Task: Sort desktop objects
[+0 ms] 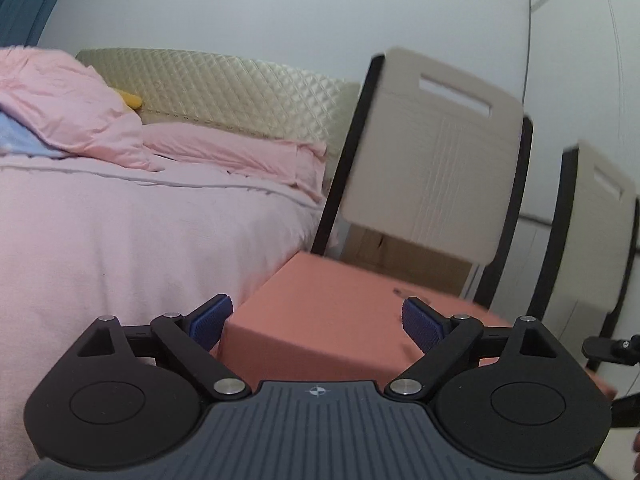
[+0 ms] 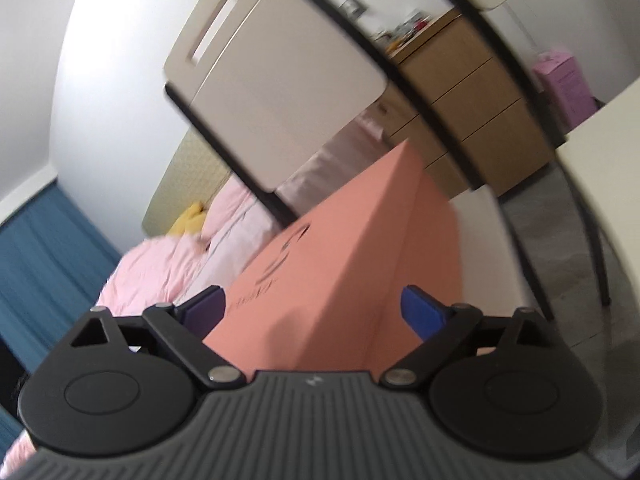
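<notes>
Box (image 1: pixel 320 312) ahead, between gripper fingers (image 1: pixel 210 322); bed (image 1: pixel 140 232) left of box; chair (image 1: pixel 432 168) behind (second chair (image 1: pixel 596 216) further right).

The bed (image 1: pixel 120 240) fills the left wrist view, under a pale pink sheet. Pink pillows (image 1: pixel 240 152) lie flat by the quilted headboard (image 1: pixel 240 88), a rumpled pink duvet (image 1: pixel 68 100) heaped beside them, something yellow (image 1: pixel 130 99) tucked behind.

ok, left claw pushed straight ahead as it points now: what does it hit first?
Most likely the pink box. It sits dead ahead between the open left claw's pads, which don't look pressed on it. Behind it stands a chair. Depth is unclear through the fisheye.
</notes>
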### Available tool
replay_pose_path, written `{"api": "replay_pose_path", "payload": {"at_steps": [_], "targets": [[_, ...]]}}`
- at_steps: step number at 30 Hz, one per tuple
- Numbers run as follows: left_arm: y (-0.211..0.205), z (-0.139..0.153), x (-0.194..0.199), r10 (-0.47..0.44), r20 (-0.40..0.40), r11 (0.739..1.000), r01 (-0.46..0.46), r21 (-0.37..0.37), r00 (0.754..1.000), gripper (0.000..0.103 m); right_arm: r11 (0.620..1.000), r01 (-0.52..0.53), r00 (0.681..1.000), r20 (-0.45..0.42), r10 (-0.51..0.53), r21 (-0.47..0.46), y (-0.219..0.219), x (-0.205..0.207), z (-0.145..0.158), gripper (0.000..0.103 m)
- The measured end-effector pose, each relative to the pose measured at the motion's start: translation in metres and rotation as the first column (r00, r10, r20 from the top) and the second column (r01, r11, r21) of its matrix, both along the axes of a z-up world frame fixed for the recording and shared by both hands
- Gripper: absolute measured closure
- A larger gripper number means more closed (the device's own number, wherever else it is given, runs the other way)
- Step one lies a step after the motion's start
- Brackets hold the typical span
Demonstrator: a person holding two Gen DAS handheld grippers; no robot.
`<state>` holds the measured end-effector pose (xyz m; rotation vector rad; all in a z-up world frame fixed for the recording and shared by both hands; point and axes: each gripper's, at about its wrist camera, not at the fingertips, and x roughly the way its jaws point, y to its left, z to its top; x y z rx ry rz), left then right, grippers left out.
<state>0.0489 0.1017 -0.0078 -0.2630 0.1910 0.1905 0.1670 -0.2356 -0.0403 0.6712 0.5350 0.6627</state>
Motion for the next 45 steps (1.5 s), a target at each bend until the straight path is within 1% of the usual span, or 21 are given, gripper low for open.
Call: {"api": "replay_pose_path", "payload": {"at_steps": [2,5,9,12,13,16,18,20,22,26,29,37,41,44,45], "targets": [[0.002,0.000,0.001,-0.015,-0.012,1.000,0.015,-0.008,1.000,0.010,1.000,-0.013,1.000,-0.013,0.013,-0.022,0.005,0.000,-0.004,0.013],[0.005,0.002,0.001,-0.044,-0.021,0.998,0.043,-0.039,0.999,0.010,1.000,-0.001,1.000,-0.006,0.001,-0.011,0.002,0.001,-0.003,0.017],[0.001,0.002,0.003,-0.090,-0.029,0.995,0.089,-0.040,0.996,0.010,1.000,-0.001,1.000,0.006,0.001,-0.014,-0.009,0.004,0.000,0.022],[0.001,0.003,0.002,-0.110,-0.022,0.993,0.109,-0.053,0.994,0.010,1.000,0.013,1.000,0.001,-0.013,-0.024,-0.018,0.008,-0.001,0.035],[0.002,0.003,0.001,-0.114,-0.020,0.992,0.113,-0.060,0.993,0.010,1.000,0.010,1.000,0.003,-0.010,-0.025,-0.020,0.008,-0.001,0.036],[0.006,0.006,-0.007,-0.128,-0.005,0.988,0.127,-0.093,0.992,0.010,1.000,0.003,1.000,0.013,-0.003,-0.028,-0.023,0.003,0.002,0.036],[0.004,0.010,-0.011,-0.123,-0.016,0.989,0.122,-0.084,0.992,0.010,1.000,-0.003,1.000,0.019,0.003,-0.021,-0.025,-0.002,0.004,0.036],[-0.002,0.013,-0.013,-0.113,-0.043,0.992,0.111,-0.058,0.993,0.010,1.000,-0.015,1.000,0.024,0.015,-0.014,-0.028,-0.006,0.004,0.036],[-0.007,0.014,-0.016,-0.112,-0.058,0.993,0.110,-0.041,0.992,0.010,0.999,-0.022,0.999,0.033,0.023,-0.031,-0.030,-0.011,0.006,0.036],[-0.009,0.012,-0.015,-0.113,-0.081,0.993,0.111,-0.031,0.990,0.010,0.998,-0.026,0.999,0.031,0.027,-0.053,-0.034,-0.012,0.006,0.036],[-0.011,0.010,-0.012,-0.110,-0.113,0.994,0.109,-0.018,0.987,0.010,0.997,-0.027,0.999,0.016,0.028,-0.075,-0.032,-0.013,0.002,0.036],[-0.007,-0.004,0.007,-0.118,-0.167,0.993,0.116,-0.020,0.979,0.009,0.991,-0.029,1.000,-0.015,0.028,-0.131,-0.026,-0.010,-0.007,0.036],[-0.006,-0.007,0.019,-0.116,-0.168,0.993,0.117,-0.006,0.979,0.009,0.989,-0.023,0.999,-0.031,0.018,-0.146,-0.023,-0.008,-0.012,0.036],[-0.006,-0.004,0.020,-0.118,-0.174,0.993,0.118,-0.007,0.978,0.009,0.989,-0.011,1.000,-0.030,0.007,-0.149,-0.023,-0.007,-0.013,0.036],[-0.008,-0.001,0.017,-0.109,-0.175,0.993,0.113,0.012,0.978,0.010,0.989,-0.007,1.000,-0.030,0.003,-0.148,-0.023,-0.008,-0.013,0.036]]}}
